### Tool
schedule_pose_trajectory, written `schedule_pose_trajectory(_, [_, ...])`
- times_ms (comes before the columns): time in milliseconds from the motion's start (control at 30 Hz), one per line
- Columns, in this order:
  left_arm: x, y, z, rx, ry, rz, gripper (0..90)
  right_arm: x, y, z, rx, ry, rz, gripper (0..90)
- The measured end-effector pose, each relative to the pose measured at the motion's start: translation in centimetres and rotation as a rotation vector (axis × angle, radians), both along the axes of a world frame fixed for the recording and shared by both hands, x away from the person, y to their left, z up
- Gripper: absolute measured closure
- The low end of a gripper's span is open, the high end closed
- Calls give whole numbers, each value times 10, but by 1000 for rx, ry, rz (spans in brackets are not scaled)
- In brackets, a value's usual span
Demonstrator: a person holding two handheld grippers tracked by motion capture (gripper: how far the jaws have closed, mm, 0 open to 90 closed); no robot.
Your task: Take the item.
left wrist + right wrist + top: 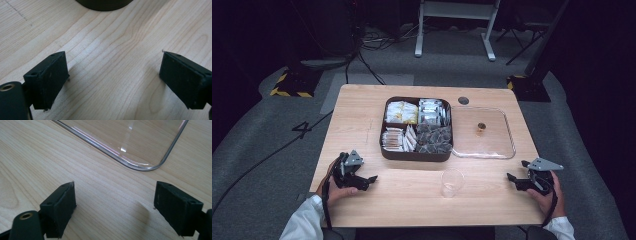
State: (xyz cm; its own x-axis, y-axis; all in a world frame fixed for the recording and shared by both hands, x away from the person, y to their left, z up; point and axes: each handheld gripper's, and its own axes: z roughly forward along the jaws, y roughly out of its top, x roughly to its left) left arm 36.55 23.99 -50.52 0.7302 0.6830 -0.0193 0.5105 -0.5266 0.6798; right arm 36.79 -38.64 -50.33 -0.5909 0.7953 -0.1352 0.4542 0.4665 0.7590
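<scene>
Both jaws apart, empty: left gripper [371, 178] and right gripper [511, 177] flank clear cup [452, 182]; careless reach likely tips it.

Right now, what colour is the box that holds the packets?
Dark brown, almost black; the box shows best in the high view.

Both tongs are black: left tongs [371, 179], right tongs [510, 177]. Each carries a grey three-cornered plate on top and trails a black cable. Jaws are flat rectangular black blocks with small screw holes; a brass-ringed hole sits on the body. White sleeves [304, 220].
</scene>
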Motion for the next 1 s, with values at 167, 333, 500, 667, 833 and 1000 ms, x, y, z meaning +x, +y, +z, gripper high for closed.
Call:
schedule_pose_trajectory(167, [0,1,0,1,1,-5,87,-2,0,0,-7,-11,-1,182])
schedule_pose_trajectory(333, [-1,5,1,-7,-9,-39,159,-1,0,0,-1,-3,-3,181])
schedule_pose_trajectory(500, [0,6,11,-38,-3,-46,184,-1,0,0,-1,-2,-3,181])
schedule_pose_trajectory(667, [3,3,26,-33,-36,-51,198,-1,0,0,-1,-1,-2,182])
schedule_pose_trajectory(833, [7,0,37,-19,-61,-56,217,-1,0,0,-2,-3,-2,181])
schedule_pose_trajectory(1000, [13,0,49,-48,-99,-46,224,-1,0,0,-1,-2,-2,181])
